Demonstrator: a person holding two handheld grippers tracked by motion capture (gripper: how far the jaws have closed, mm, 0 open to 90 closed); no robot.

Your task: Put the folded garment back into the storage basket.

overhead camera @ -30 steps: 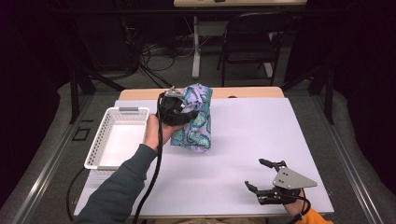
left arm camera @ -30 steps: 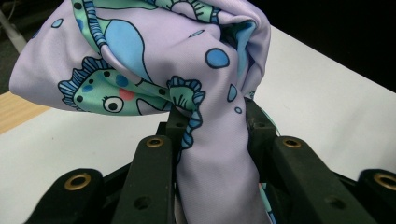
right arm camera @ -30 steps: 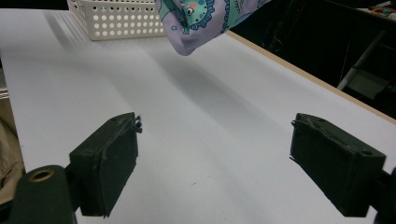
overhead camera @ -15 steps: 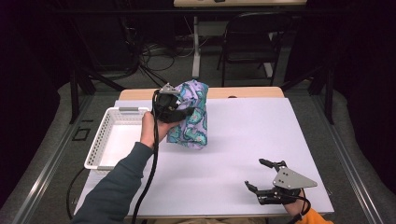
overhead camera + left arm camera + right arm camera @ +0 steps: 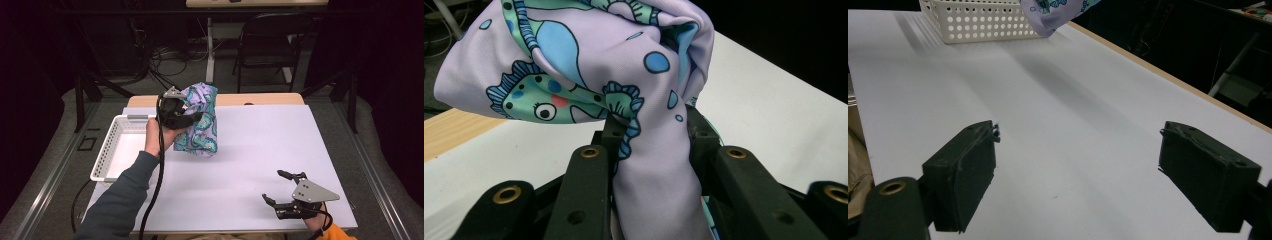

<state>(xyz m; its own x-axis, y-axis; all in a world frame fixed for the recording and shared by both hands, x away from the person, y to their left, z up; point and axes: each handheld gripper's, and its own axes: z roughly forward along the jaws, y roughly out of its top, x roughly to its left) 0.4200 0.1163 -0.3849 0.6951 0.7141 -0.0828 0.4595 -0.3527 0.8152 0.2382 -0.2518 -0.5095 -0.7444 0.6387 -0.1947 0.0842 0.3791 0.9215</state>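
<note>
The left gripper (image 5: 176, 111) has its fingers (image 5: 589, 190) clenched on a bunch of the patterned cloth (image 5: 200, 125), which hangs from them above the surface (image 5: 260, 150), just beside the white basket (image 5: 112, 150). Only a narrow gather sits between the fingers (the rest billows loose above and below them), so I judge the slick fabric could slide out, or the hanging end could catch the basket rim and drape outside. The right gripper (image 5: 280, 187) rests well apart, fingers released and holding nothing
</note>
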